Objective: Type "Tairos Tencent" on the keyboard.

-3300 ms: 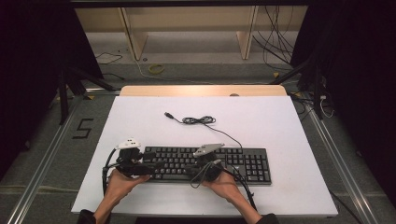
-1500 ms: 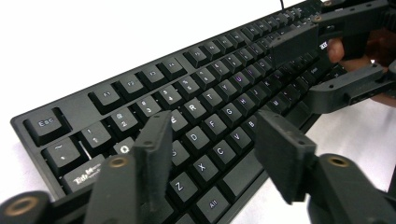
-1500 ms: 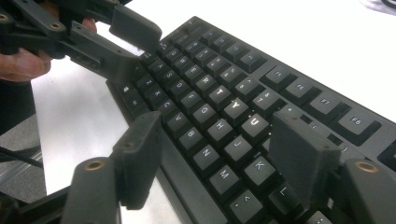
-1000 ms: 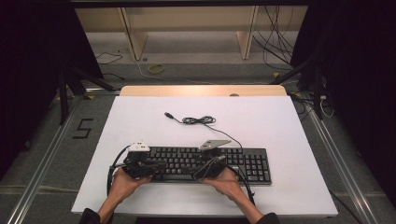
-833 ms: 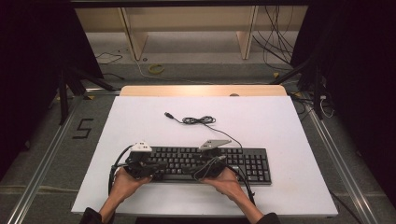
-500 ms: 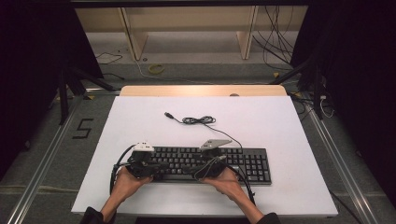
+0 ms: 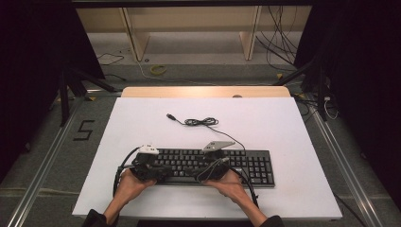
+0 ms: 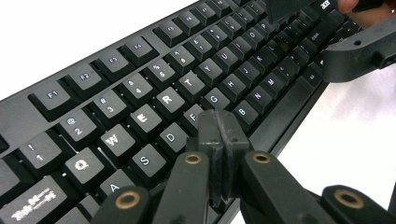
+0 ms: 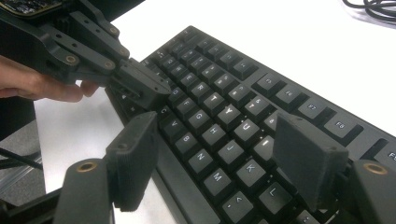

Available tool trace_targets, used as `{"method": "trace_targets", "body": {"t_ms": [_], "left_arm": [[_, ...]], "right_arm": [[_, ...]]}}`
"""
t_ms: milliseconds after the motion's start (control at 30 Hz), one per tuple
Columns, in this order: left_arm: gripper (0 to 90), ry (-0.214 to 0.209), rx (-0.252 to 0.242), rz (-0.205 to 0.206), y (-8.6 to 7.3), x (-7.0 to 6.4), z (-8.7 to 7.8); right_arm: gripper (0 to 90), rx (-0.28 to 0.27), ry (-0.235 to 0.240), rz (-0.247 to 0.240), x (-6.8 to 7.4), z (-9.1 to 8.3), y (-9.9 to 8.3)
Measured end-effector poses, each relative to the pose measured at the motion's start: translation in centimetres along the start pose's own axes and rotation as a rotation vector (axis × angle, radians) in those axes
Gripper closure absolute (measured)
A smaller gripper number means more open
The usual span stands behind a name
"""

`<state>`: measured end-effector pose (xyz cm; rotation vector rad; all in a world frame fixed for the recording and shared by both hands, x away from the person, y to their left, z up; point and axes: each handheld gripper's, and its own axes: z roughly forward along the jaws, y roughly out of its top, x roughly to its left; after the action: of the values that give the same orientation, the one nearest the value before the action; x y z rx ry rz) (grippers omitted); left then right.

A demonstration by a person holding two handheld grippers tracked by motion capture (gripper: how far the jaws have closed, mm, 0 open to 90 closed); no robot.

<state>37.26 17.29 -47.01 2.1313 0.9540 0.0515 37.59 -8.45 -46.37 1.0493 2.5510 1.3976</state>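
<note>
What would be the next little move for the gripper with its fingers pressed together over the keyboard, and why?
Probably a short push down: the left gripper, fingers shut, is poised over the keyboard near the F and C keys, like a fingertip about to type. Whether it touches a key is unclear.

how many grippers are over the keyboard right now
2. The left gripper, jaws shut, is over the keyboard's left end near the F key. The right gripper, jaws open, is over the middle, near J and K. Nothing suggests another.
</note>
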Motion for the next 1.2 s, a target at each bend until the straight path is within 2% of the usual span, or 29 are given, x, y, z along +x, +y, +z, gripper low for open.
{"method": "trace_targets", "body": {"t_ms": [1133, 1200], "left_arm": [[89.2, -0.007, 0.033, -0.007, -0.1, -0.03, 0.63], [89.3, 0.0, 0.047, -0.002, -0.14, 0.04, 0.77]], "right_arm": [[32.0, 0.001, 0.0, 0.0, -0.03, 0.01, -0.01], [32.0, 0.001, 0.001, 0.002, -0.01, 0.02, -0.01]]}}
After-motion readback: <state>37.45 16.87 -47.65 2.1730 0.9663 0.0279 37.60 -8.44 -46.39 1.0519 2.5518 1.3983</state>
